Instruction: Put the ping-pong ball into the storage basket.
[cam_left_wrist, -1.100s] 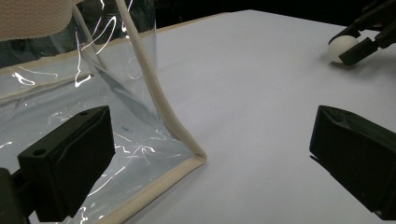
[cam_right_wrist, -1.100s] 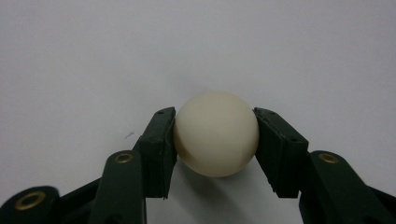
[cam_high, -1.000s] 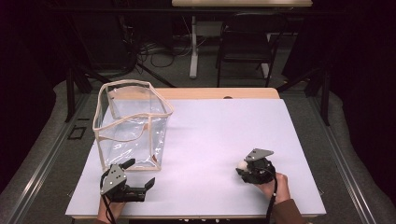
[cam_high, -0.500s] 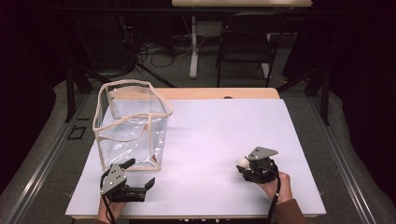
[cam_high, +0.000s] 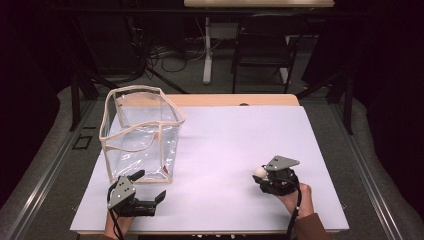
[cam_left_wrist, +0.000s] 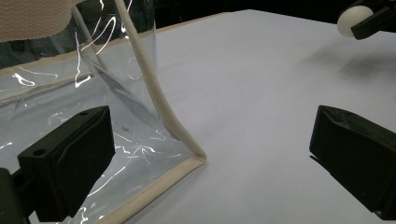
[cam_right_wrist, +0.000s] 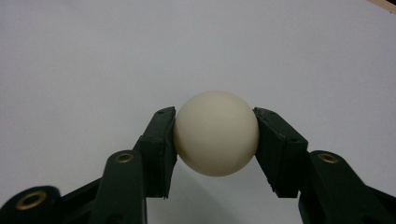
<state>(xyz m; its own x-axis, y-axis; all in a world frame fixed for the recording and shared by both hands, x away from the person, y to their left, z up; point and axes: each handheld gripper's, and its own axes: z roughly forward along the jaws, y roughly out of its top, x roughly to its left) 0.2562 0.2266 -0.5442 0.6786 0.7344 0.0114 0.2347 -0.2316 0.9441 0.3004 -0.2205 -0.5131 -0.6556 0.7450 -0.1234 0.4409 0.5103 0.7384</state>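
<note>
Your left gripper (cam_high: 150, 191) sits at the near left of the white table (cam_high: 235, 135), jaws spread wide with nothing between them, just in front of the near corner of the clear bag (cam_high: 141, 134). Your right gripper (cam_high: 261, 176), near right, is clamped on the white ball (cam_right_wrist: 216, 133). Farther back, the bag stands upright, mouth open.

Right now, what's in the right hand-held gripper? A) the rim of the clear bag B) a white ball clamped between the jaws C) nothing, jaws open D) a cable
B: in the right gripper view the right hand-held gripper has both jaws pressed against the sides of the white ball, above the white table.
</note>
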